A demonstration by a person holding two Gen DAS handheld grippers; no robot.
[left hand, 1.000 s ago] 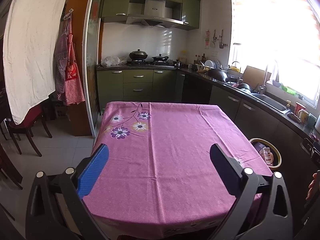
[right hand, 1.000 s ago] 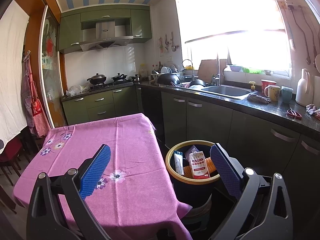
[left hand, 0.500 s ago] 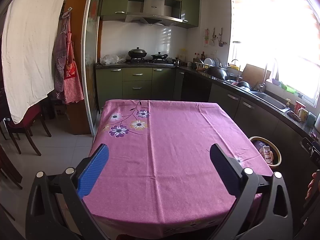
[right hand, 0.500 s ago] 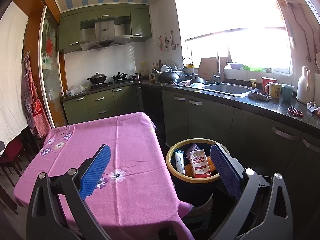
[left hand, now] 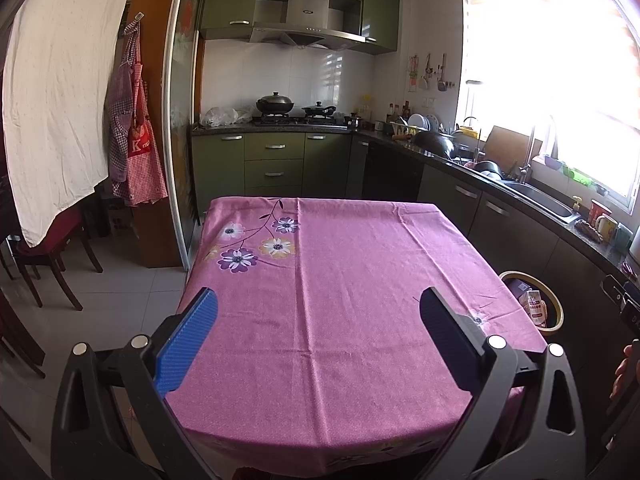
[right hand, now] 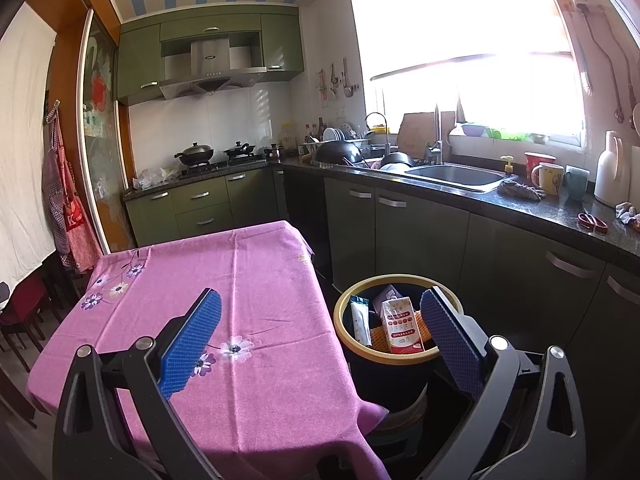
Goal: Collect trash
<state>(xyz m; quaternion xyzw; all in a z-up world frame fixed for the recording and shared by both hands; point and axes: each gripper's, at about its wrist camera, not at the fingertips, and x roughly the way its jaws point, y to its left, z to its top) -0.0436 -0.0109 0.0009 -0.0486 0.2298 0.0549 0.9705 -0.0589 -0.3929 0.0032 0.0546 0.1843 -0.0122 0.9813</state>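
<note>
A dark trash bin (right hand: 400, 372) with a yellow rim stands on the floor between the table and the counter cabinets. It holds a red and white carton (right hand: 400, 324), a white pouch (right hand: 360, 320) and other wrappers. In the left wrist view the same bin (left hand: 554, 308) shows past the table's right edge. My right gripper (right hand: 320, 340) is open and holds nothing, above the table's right edge beside the bin. My left gripper (left hand: 316, 336) is open and holds nothing, over the near part of the pink flowered tablecloth (left hand: 340, 280).
Dark counter cabinets (right hand: 500, 256) run along the right, with a sink (right hand: 456, 176), cups and scissors on the worktop. A stove with pans (left hand: 296, 110) stands at the far wall. A wooden chair (left hand: 52, 256) and hanging aprons are at the left. A hand (left hand: 624, 368) shows at the right edge.
Both views have drifted slightly; the table and bin sit a little lower in the frames. Both grippers stay open and hold nothing.
</note>
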